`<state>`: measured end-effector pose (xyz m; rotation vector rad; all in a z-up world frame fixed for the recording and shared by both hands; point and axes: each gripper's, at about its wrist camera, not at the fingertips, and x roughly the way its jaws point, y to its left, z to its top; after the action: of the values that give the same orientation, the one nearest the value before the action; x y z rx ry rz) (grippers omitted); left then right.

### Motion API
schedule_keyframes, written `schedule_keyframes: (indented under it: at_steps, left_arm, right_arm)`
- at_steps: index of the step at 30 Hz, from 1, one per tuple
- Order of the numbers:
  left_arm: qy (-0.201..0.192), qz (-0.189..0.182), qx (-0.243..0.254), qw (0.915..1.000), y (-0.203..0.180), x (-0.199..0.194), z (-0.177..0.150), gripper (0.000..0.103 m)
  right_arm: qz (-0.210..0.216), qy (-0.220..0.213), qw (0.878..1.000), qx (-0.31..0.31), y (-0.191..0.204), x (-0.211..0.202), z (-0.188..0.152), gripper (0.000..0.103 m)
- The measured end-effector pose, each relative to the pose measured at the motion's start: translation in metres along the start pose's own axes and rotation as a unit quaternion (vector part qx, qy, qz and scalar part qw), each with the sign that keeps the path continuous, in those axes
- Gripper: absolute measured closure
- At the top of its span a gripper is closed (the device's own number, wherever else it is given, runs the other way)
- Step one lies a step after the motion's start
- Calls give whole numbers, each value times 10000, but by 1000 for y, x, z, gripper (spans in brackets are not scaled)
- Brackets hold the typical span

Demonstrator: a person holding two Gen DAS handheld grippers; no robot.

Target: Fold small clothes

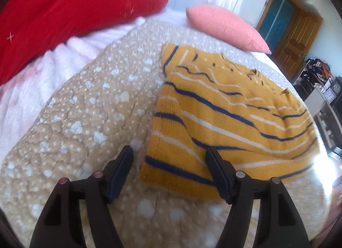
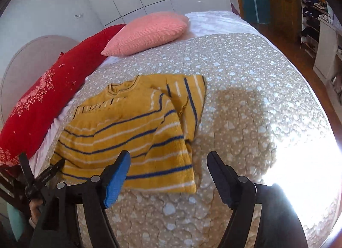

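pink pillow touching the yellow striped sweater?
Apart. The right wrist view shows a strip of dotted quilt between the pink pillow and the yellow striped sweater.

You will find no word, label, brand or number that can be read in either view. The two small clocks (image 1: 333, 91) on the shelf at the right edge of the left wrist view are too small for you to read their dials. The pale marks on the red cushion (image 2: 40, 102) are ornament only, stars and florets, not letters.
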<state>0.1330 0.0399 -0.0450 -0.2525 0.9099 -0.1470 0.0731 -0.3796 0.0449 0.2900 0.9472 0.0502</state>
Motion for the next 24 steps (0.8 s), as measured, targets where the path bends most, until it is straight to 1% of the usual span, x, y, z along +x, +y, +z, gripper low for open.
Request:
schedule_keyframes:
  at_steps: [1, 2, 4, 5, 7, 8, 10, 12, 13, 14, 15, 16, 17, 18, 20, 22, 24]
  left_arm:
    - [-40, -212, -165, 9996, 4, -10, 3, 34]
    - [-180, -392, -373, 9984, 10, -22, 6, 34]
    - [-309, -444, -595, 9968, 20, -34, 9, 29]
    - [-319, -477, -687, 9960, 25, -36, 10, 25]
    - [-231, -510, -853, 9948, 33, -31, 12, 23]
    - [-109, -491, -933, 9944, 36, -22, 13, 23]
    - [36, -625, -1055, 9925, 36, -7, 13, 23]
    - [22, -743, -1163, 9904, 32, 1, 9, 24]
    - [-44, -836, -1182, 9894, 28, 2, 7, 30]
    - [9, -1088, -1273, 9859, 24, 7, 3, 55]
    - [96, -1176, -1401, 9831, 23, 12, -1, 78]
    - [167, -1221, -1556, 9801, 24, 19, -8, 82]
    - [61, -1269, -1631, 9784, 25, 21, -13, 82]
    - [-61, -1312, -1631, 9778, 27, 20, -18, 82]
    - [-123, -1406, -1610, 9768, 29, 18, -20, 82]
    - [-103, -1398, -1533, 9782, 29, 11, -22, 82]
    - [-133, -1312, -1366, 9818, 28, -6, -25, 78]
  right_arm:
    - [28, 33, 10000, 10, -1, -5, -8, 25]
    - [73, 83, 9999, -21, 3, -3, -12, 24]
    - [153, 132, 9997, -107, 11, -1, -20, 24]
    - [203, 159, 9995, -164, 16, 2, -20, 23]
    - [361, 242, 9988, -241, 31, 10, -18, 22]
    - [424, 270, 9983, -284, 40, 14, -17, 22]
    - [566, 358, 9969, -402, 64, 28, -13, 22]
    - [793, 486, 9942, -550, 97, 44, -6, 22]
    - [894, 548, 9925, -635, 115, 52, -3, 22]
    - [985, 632, 9903, -753, 134, 61, 1, 22]
    - [1048, 728, 9878, -892, 155, 73, 4, 22]
    - [1081, 803, 9857, -1012, 174, 84, 8, 22]
    - [1114, 885, 9833, -1132, 193, 95, 11, 22]
    - [1157, 1006, 9800, -1269, 213, 109, 15, 21]
    - [1152, 1209, 9749, -1476, 249, 137, 19, 21]
    - [941, 1379, 9697, -1781, 285, 168, 22, 21]
    - [602, 1492, 9665, -1999, 312, 196, 23, 21]
